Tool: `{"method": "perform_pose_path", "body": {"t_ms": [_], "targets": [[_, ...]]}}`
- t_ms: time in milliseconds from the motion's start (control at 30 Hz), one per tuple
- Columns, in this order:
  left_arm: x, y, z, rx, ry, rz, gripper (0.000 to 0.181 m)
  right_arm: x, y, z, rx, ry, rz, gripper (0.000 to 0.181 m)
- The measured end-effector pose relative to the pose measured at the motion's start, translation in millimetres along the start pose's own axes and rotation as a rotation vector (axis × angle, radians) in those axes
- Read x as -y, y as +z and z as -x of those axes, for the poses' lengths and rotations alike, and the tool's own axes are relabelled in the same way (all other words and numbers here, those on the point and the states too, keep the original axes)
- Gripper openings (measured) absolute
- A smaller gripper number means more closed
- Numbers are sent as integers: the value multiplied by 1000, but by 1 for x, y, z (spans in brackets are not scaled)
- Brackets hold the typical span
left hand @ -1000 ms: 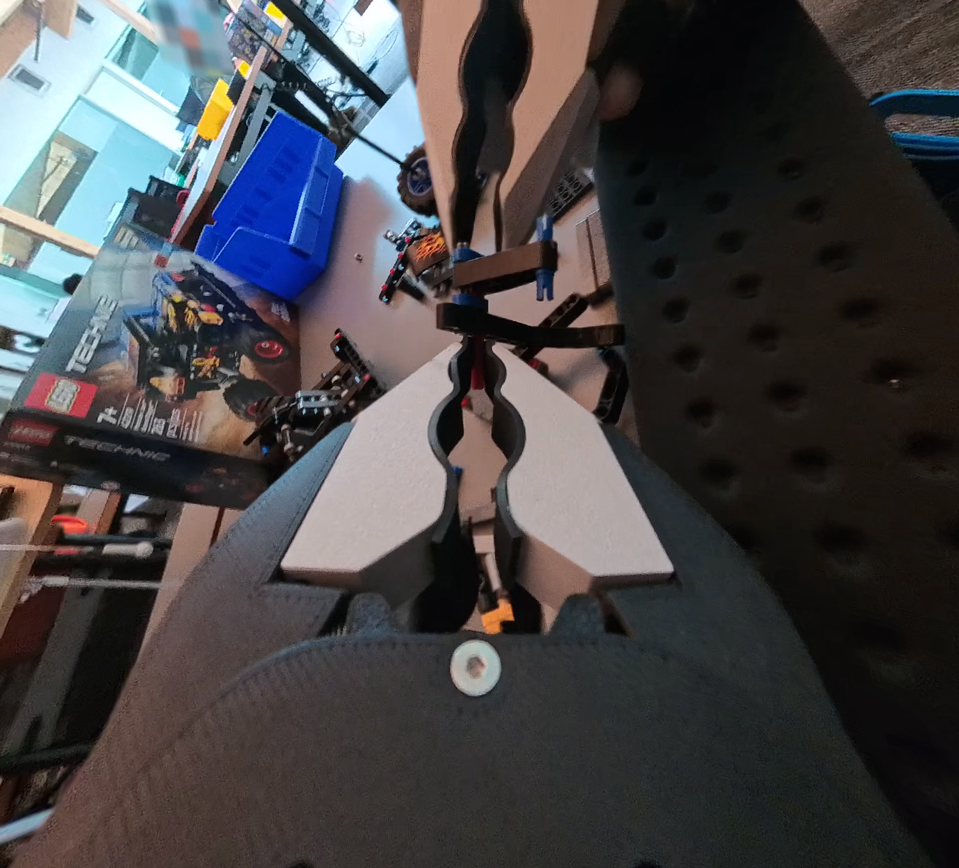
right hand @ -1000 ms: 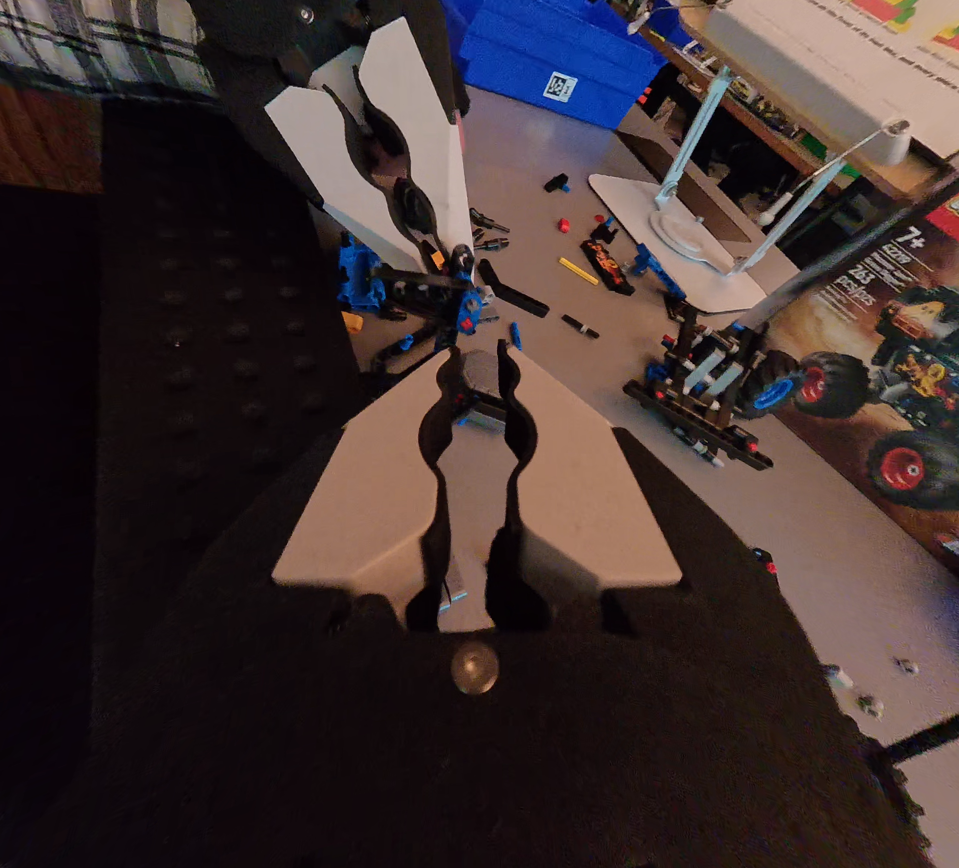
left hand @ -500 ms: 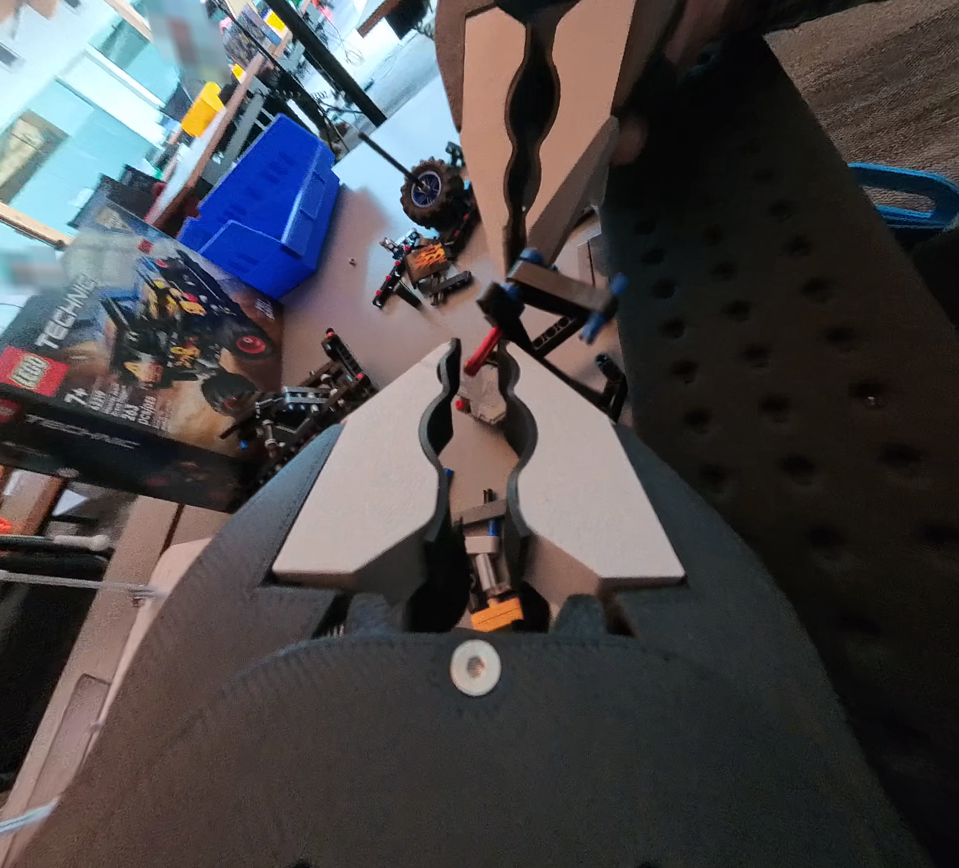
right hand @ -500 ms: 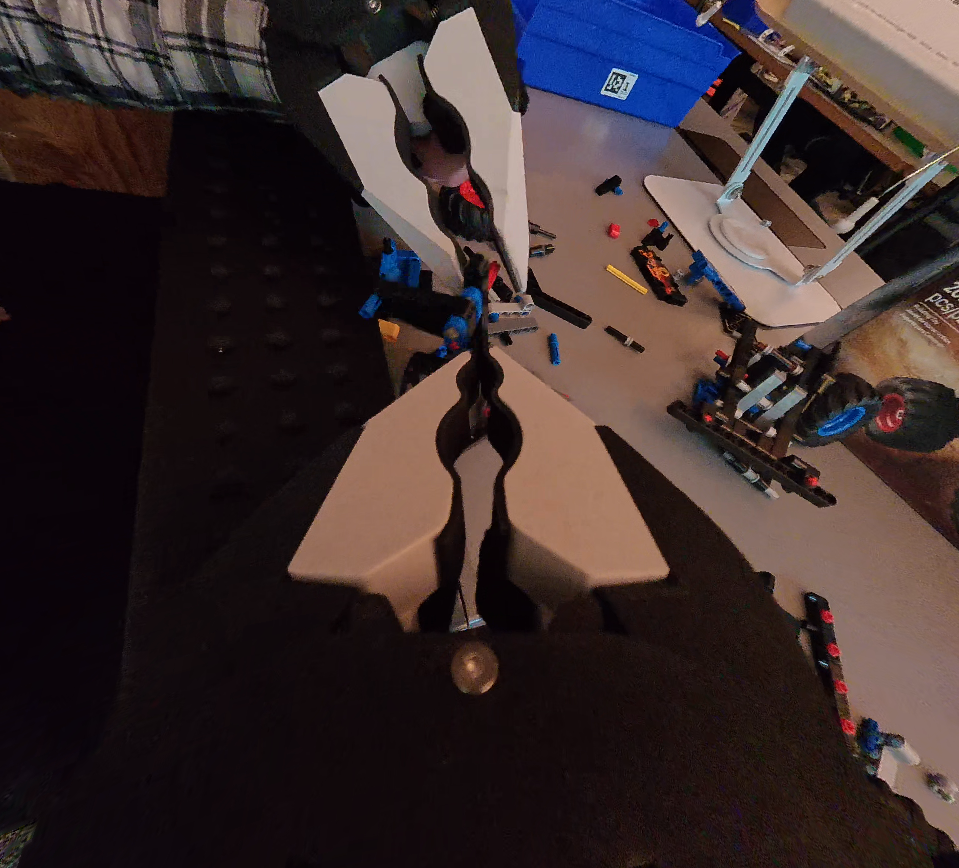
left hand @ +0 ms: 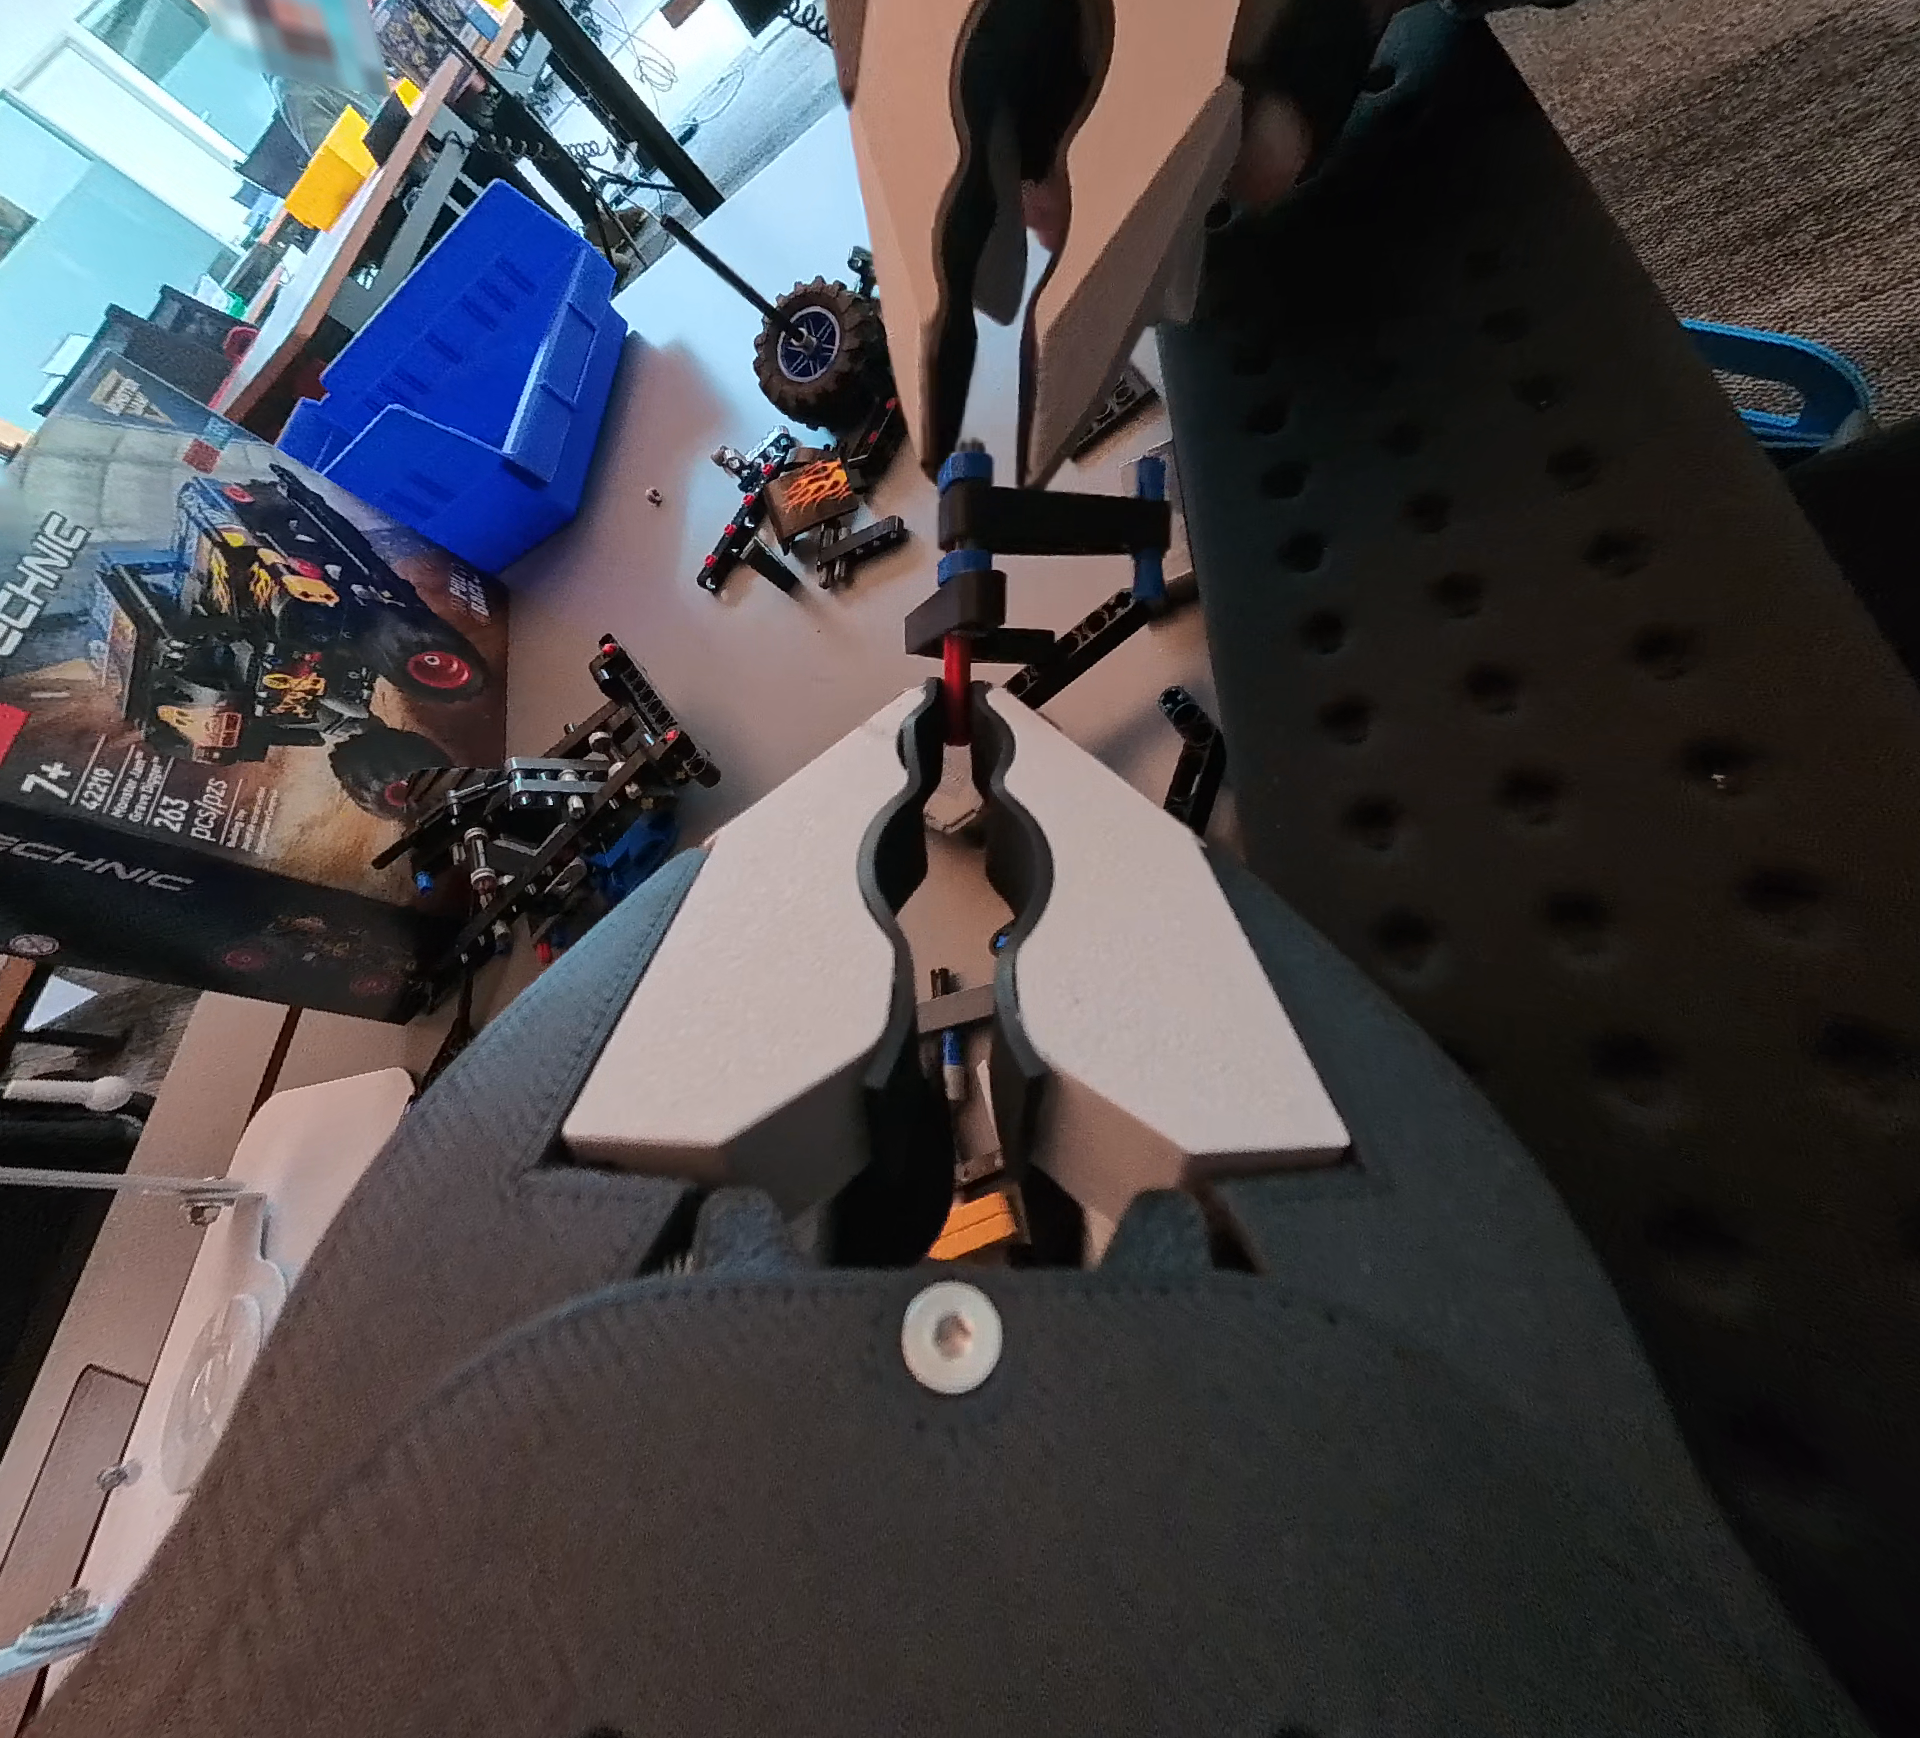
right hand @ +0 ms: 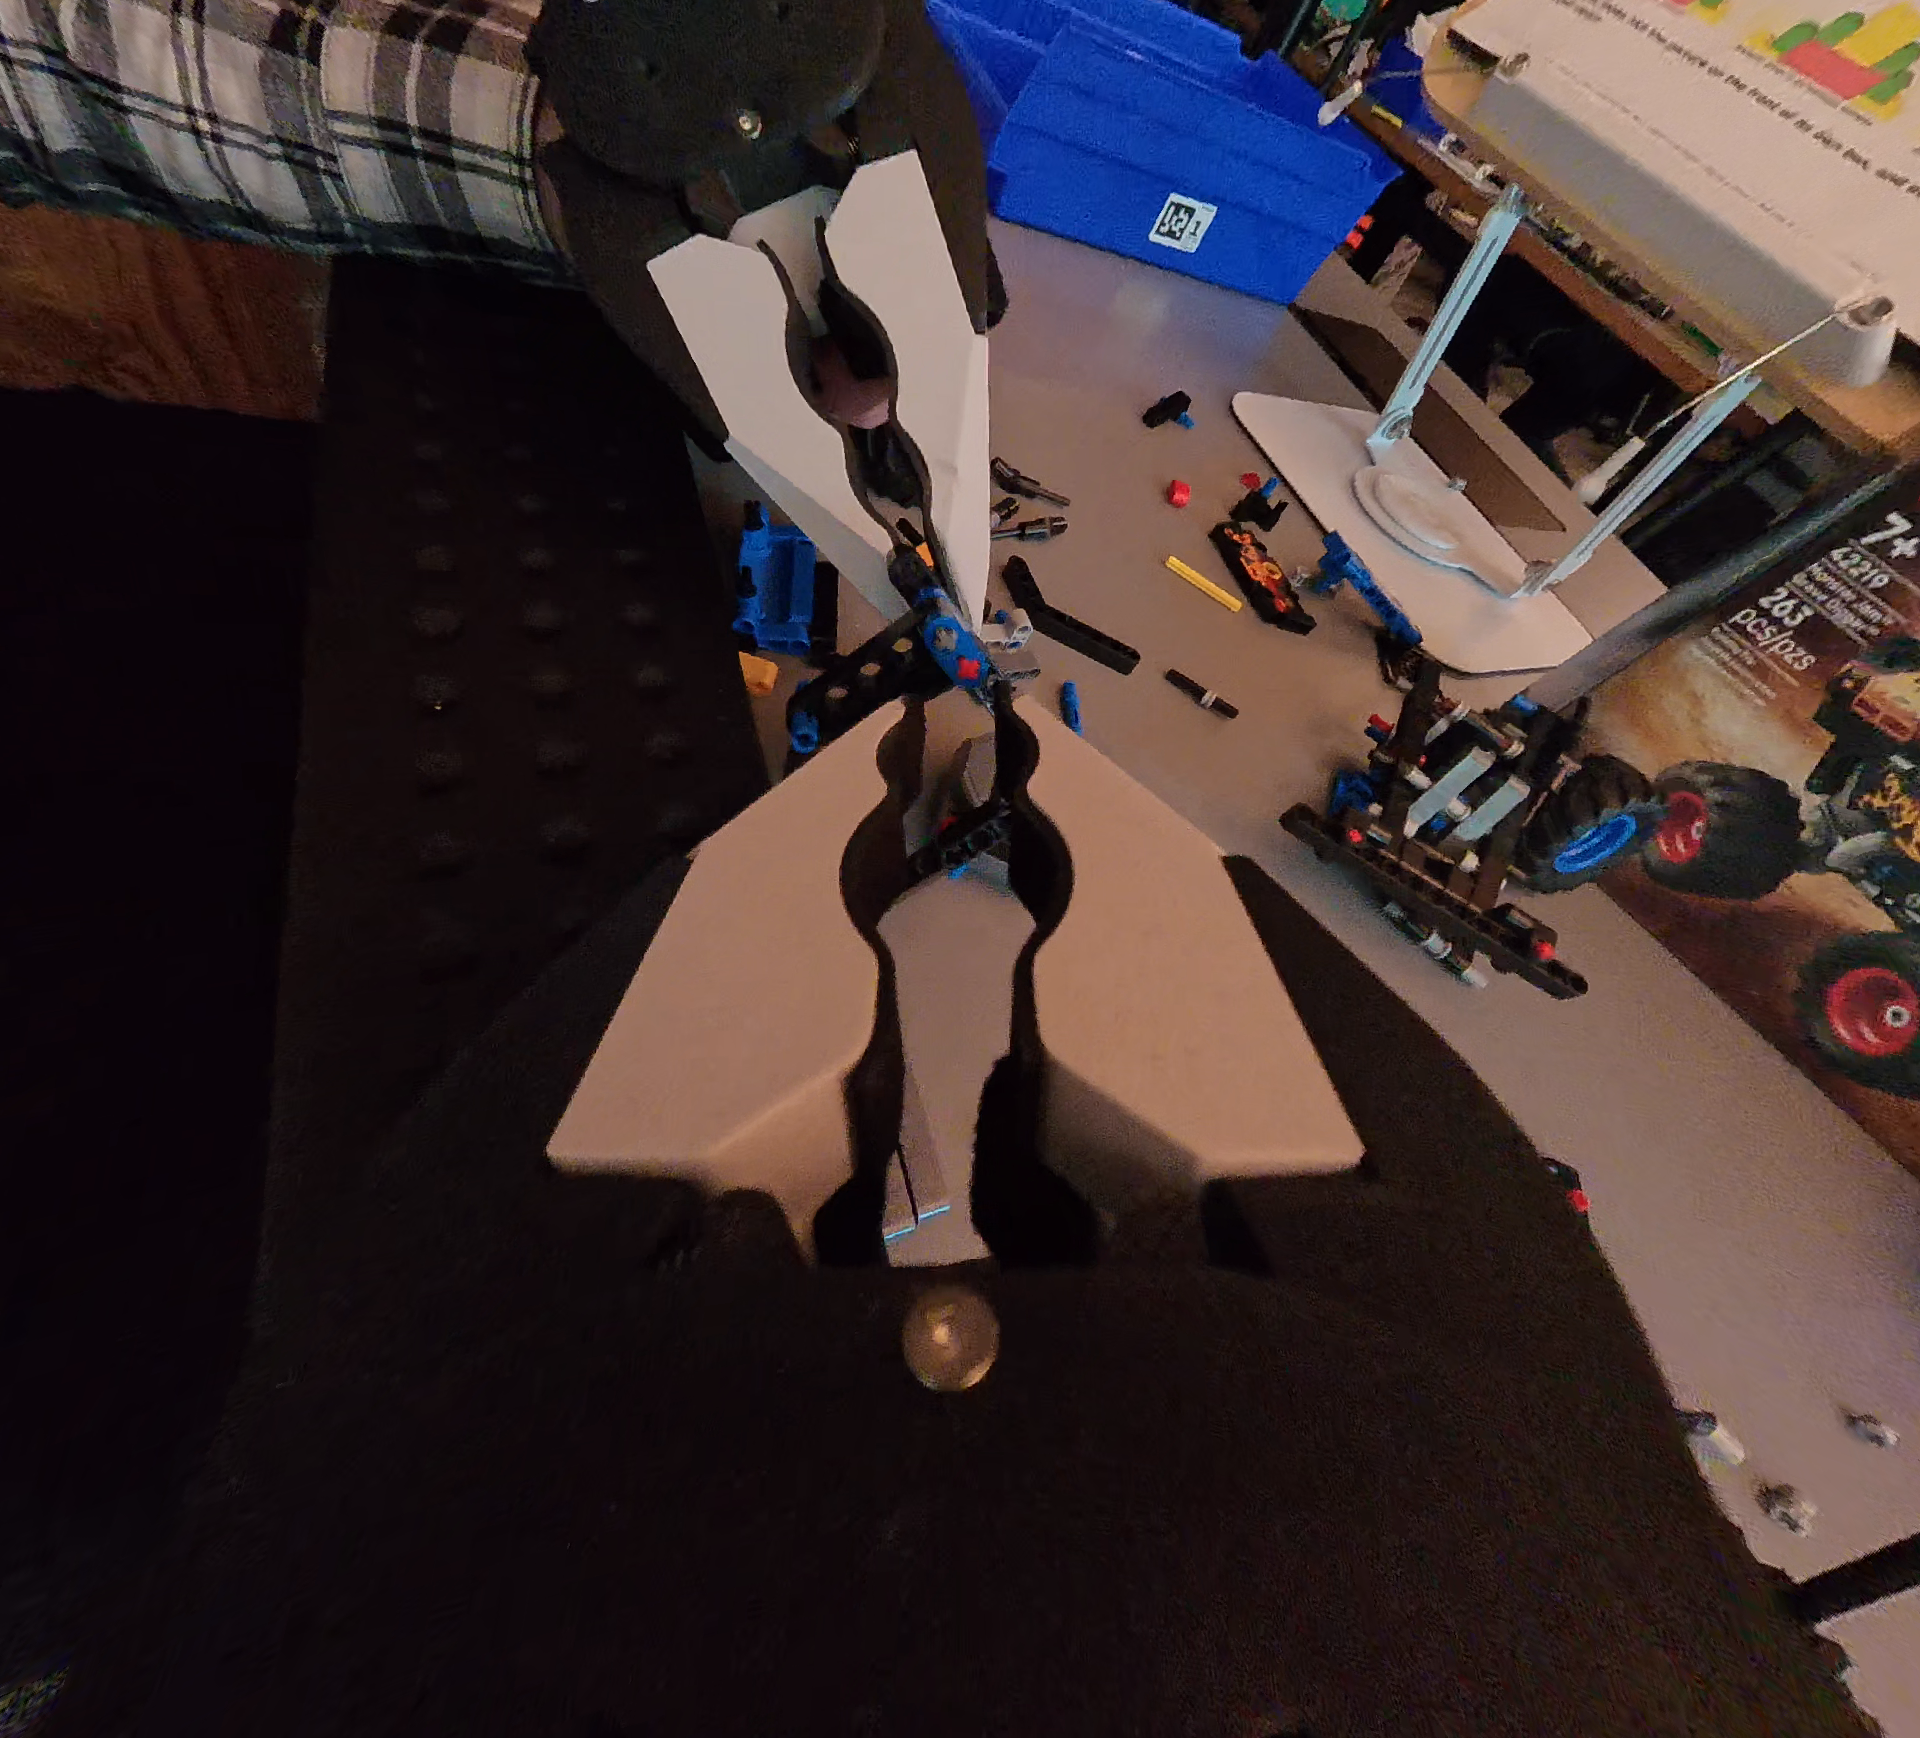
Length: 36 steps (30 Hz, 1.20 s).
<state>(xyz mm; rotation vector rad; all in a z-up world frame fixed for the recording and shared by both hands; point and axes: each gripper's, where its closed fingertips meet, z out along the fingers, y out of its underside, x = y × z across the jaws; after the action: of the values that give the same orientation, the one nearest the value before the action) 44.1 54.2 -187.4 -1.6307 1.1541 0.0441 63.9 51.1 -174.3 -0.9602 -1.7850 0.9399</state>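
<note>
Your left gripper (left hand: 954, 712) has its jaws clenched on the red axle (left hand: 956, 686) of the small black-and-blue assembly (left hand: 1039, 545), held in the air above the counter (left hand: 727, 649). Your right gripper (right hand: 961, 732) stands with jaws parted, its tips at the assembly's far end. The partly built chassis (right hand: 1434, 847) and loose parts lie on the counter, so by my judgement most of the build is left.

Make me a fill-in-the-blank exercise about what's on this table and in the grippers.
1. The left gripper pinches a thin ___ axle carrying black beams.
2. The loose wheel has a black tyre and a ___ hub.
3. The thin stick lying near the white lamp base is ___.

Missing words: red; blue; yellow.
</note>
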Motion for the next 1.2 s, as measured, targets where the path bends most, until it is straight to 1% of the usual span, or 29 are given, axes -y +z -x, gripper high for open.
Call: {"method": "perform_pose_path", "body": {"t_ms": [133,233,333,500,533,600,633,667,700,733,800,867,1033,1133,1200], "targets": [[-2,1,-4,-13,19,19,1,5,3,4,-11,-110,18,14],[-2,1,-5,-16,27,22,1,9,4,7,-13,-219,31,7],[-6,-1,-3,-7,33,40,2,3,8,8,-11,-315,110,6],[-2,-4,0,12,38,24,3,5,8,8,-4,-341,142,5],[1,-6,1,22,34,7,7,5,8,7,-3,-323,134,4],[4,-8,7,55,27,0,26,2,7,4,-10,-309,137,4],[6,-9,6,60,38,-6,39,0,7,4,-8,-299,138,4],[9,-8,4,61,50,-17,44,0,8,6,-1,-292,134,4],[11,-6,-1,44,71,-23,44,0,9,7,4,-286,125,4],[12,-4,-6,31,98,-19,38,1,10,9,15,-278,114,4],[8,1,-13,11,140,15,21,2,11,10,15,-278,111,4],[6,3,-11,27,150,29,6,1,12,11,23,-275,109,4],[1,3,-9,48,156,67,5,0,14,10,-24,-295,123,4],[0,2,-12,37,143,60,6,1,14,13,-36,-274,120,3],[2,2,-17,15,143,46,7,1,11,17,-11,-222,95,2]]}}
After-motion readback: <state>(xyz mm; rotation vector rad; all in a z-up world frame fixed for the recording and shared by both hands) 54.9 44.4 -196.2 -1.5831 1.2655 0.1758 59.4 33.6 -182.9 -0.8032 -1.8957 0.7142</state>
